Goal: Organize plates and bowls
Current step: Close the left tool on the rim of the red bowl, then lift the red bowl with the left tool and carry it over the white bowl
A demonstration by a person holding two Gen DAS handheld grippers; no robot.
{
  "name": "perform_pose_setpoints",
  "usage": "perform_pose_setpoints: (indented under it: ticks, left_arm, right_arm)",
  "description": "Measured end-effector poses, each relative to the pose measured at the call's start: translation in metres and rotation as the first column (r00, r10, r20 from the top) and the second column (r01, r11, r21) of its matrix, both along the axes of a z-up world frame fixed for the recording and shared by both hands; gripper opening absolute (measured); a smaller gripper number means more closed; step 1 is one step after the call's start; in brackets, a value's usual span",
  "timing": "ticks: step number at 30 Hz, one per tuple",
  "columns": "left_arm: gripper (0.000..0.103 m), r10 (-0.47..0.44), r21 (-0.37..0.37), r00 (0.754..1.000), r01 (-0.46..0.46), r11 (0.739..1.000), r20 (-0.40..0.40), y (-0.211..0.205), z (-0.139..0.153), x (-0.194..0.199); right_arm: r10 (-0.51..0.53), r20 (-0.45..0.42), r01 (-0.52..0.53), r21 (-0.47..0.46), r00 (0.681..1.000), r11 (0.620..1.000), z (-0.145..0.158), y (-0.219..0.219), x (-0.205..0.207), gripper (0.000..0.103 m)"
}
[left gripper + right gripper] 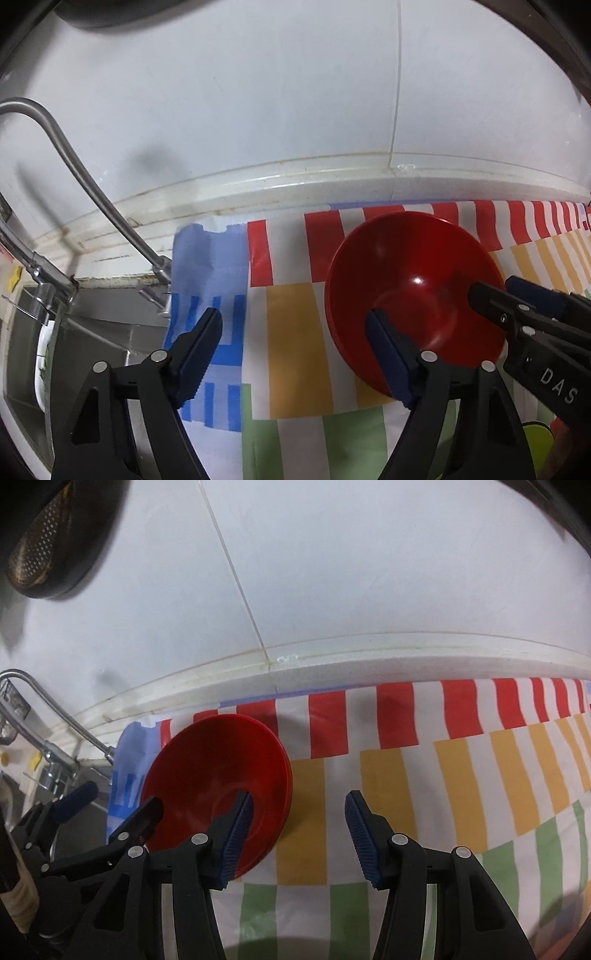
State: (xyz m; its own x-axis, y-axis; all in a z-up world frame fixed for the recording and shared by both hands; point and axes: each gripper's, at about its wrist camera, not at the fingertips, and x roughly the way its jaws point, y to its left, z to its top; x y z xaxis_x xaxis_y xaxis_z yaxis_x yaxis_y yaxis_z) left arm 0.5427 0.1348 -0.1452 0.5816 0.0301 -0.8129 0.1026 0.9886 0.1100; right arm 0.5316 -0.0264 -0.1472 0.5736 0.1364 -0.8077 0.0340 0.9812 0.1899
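On the striped cloth (295, 332) covering the bench, red bowls (417, 280) are sitting nested in a small stack, their layered rims showing at one edge in the right wrist view (218, 775). The stack is resting near the back of the bench, close to the white wall ledge (332, 173), with the sink (92, 332) and its bent faucet (74, 166) lying off to one side.

The left tool (291, 350) is hanging with its jaws standing wide; one blue pad is showing in front of the bowl's near rim, the other over the blue-striped cloth, and neither is pressing on anything. The right tool (299, 834) is hanging with its jaws partly apart and nothing between them, one pad showing against the bowl's inside, the other over bare cloth beside it.

Judging by this, the bowls already appear gathered into one pile, though no grip is on them now. A white dish (44, 362) seems to be standing in the sink, so more sorting is probably remaining; no other plates are showing here.
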Motion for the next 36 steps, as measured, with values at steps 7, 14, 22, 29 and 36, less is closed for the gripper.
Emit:
perform_pose_setpoints:
  ticks: [7,14,22,29,36]
  left_arm:
    - [0.062,-0.001,-0.036,0.999,0.000,0.999,-0.034,-0.003,-0.011,0.012]
    - [0.024,-0.034,-0.123,0.995,0.022,0.992,-0.096,-0.007,-0.020,0.022]
    - [0.015,-0.027,-0.162,0.992,0.007,0.987,-0.122,-0.010,-0.019,0.021]
    - [0.015,-0.029,-0.170,0.994,0.011,0.985,-0.104,-0.015,-0.007,0.002]
    - [0.015,-0.045,-0.188,0.997,0.033,0.982,-0.061,-0.016,0.014,-0.022]
  right_arm:
    - [0.009,-0.053,-0.007,0.030,0.999,1.000,-0.013,0.002,0.007,0.036]
    - [0.020,-0.050,-0.019,0.029,0.999,0.999,-0.012,0.007,0.007,0.021]
    - [0.026,-0.048,-0.025,0.033,0.998,0.999,-0.008,0.011,0.007,0.014]
    - [0.015,-0.056,-0.012,0.060,0.998,0.998,-0.006,0.005,0.005,0.014]
    - [0.023,-0.023,-0.022,0.040,0.999,0.999,0.013,0.003,-0.012,0.014]
